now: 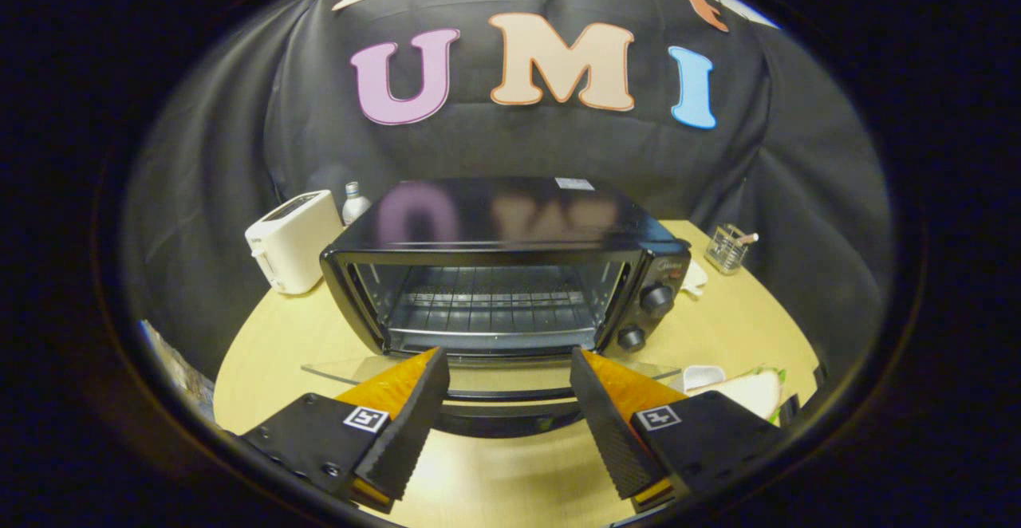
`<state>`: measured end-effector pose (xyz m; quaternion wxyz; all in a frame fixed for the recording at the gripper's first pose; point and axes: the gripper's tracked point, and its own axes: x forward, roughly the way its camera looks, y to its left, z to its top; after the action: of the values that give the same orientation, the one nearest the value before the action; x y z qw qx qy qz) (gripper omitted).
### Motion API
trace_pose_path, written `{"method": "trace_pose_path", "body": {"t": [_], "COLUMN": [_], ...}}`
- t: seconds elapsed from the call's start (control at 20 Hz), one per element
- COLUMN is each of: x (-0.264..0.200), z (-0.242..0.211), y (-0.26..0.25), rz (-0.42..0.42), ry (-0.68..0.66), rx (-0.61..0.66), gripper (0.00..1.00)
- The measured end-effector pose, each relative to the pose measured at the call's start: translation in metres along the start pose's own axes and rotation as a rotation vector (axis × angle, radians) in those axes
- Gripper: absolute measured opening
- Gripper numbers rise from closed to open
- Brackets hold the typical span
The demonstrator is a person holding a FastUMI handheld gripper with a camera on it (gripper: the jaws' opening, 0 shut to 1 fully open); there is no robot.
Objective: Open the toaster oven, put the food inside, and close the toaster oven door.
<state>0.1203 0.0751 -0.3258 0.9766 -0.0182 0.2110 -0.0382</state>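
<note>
A black toaster oven [510, 225] stands on the wooden table just beyond my fingers. Its glass door [494, 375] is folded down flat toward me, with the dark handle [510, 420] lying between my fingertips. The wire rack [486, 298] inside is bare. My gripper [508, 364] hangs open just above the door's front edge, touching nothing. A slice of bread [746, 391] lies on the table to the right of the right finger [606, 424], partly hidden by it.
A white pop-up toaster [291, 241] and a small bottle [353, 202] stand left of the oven. A clear holder [727, 249] sits at the back right. A white dish [702, 375] rests beside the bread. The table edge [231, 384] curves close on the left.
</note>
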Motion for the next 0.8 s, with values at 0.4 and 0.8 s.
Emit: {"method": "trace_pose_path", "body": {"t": [0.4,0.8], "x": [0.024,0.044], "z": [-0.086,-0.106], "y": [0.008,0.007], "rz": [0.02,0.025], "ry": [0.165,0.152], "rx": [-0.018,0.024], "gripper": [0.89,0.89]}}
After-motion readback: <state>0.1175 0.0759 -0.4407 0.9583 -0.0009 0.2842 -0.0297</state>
